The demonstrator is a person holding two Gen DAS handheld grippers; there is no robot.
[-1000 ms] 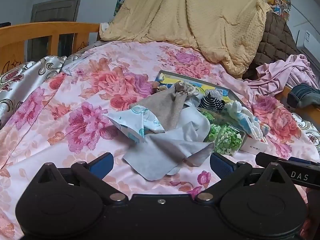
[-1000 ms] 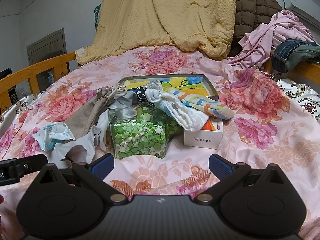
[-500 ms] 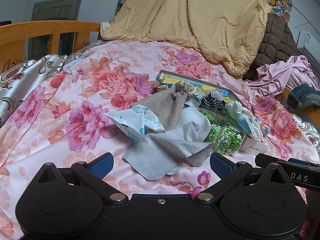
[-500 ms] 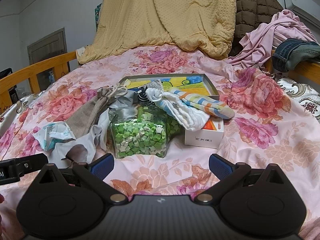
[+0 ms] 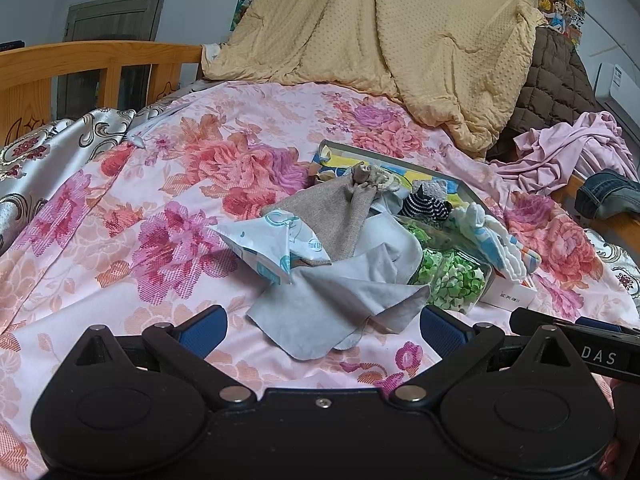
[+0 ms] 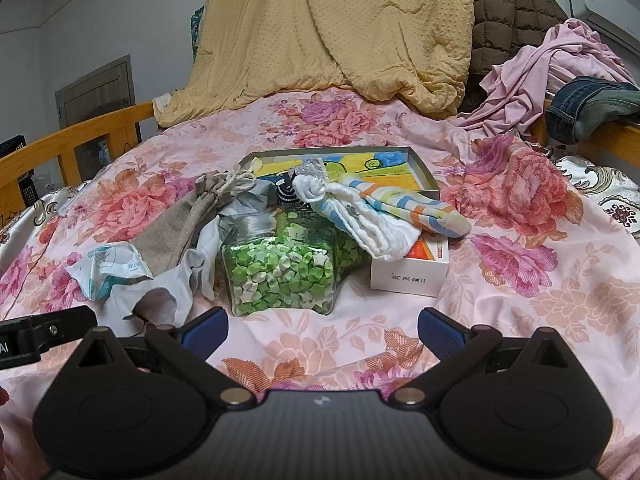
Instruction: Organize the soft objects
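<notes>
Left gripper point(image 5: 322, 330) had its jaws spread wide, nothing between them, poised low over the floral bedspread point(image 5: 120, 240); just ahead of its fingertips lay a grey cloth point(image 5: 336, 300), with a white-and-teal packet point(image 5: 268, 248) and a beige drawstring pouch point(image 5: 340, 216) touching it beyond. Right gripper point(image 6: 322, 330) likewise stood parted and empty; directly ahead was a jar of green paper stars point(image 6: 280, 276); ahead-right, a striped sock point(image 6: 392, 216) draped over a white box point(image 6: 408, 276); behind these, a shallow picture tray point(image 6: 416, 164); a yellow blanket point(image 6: 340, 32) farthest back.
</notes>
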